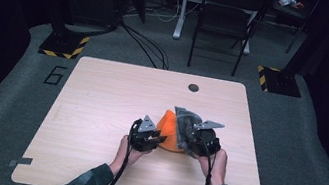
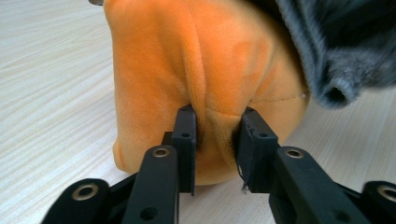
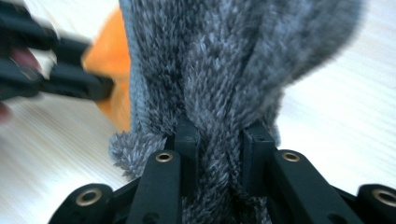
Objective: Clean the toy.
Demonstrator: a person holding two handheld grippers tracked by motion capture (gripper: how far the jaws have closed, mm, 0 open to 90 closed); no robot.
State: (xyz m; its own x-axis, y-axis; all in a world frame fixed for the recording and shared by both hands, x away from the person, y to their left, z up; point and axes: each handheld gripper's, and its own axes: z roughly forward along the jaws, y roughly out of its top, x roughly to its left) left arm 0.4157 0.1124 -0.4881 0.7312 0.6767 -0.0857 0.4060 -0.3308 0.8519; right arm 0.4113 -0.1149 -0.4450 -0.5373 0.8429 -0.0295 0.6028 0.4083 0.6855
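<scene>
A pale wooden table (image 1: 98,112) with rounded corners is seen from above, set on a grey carpeted floor (image 1: 7,112) in a dim room. A small dark round hole (image 1: 193,88) sits near the table's far edge. Beyond the table stand a black folding chair (image 1: 226,16) and two bases marked with yellow-and-black stripes (image 1: 64,44), with cables (image 1: 147,44) trailing across the floor. Near the table's front middle, an orange plush toy (image 1: 169,130) rests on the wood, with a grey fuzzy fabric (image 1: 186,119) draped against its right side. A fold of the orange plush is pinched by the left gripper (image 2: 215,140). The grey fabric is clamped tightly by the right gripper (image 3: 219,154).
</scene>
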